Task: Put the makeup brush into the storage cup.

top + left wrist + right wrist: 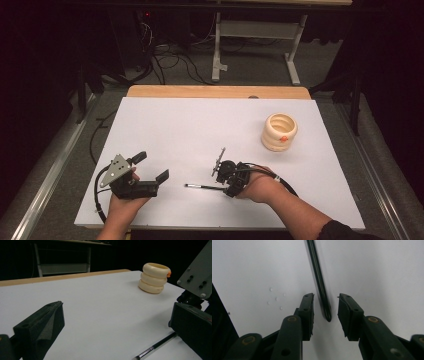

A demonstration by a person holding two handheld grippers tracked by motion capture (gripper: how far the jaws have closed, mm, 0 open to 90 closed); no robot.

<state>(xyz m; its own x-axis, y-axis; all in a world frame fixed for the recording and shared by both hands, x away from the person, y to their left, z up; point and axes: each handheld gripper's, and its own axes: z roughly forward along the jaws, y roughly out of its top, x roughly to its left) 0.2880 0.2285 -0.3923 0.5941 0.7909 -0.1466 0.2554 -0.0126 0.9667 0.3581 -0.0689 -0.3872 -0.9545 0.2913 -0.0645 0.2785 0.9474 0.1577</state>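
Brush (320, 280) lies flat on the table (200, 125) | its dark end sits between your right gripper's (325, 312) parted, empty jaws | centre, lower, then close | left gripper (150, 167) open, idle.

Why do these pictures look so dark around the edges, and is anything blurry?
High view: light falls on the white table, the room behind stays dim. Left gripper view: the near jaws are soft, the cream holder sharper. Right gripper view: the brush casts a faint shadow, no glare.

brush (319, 280): far end cut off by top edge | ring stack (279, 132): orange mark (283, 139) perhaps a knob, too small
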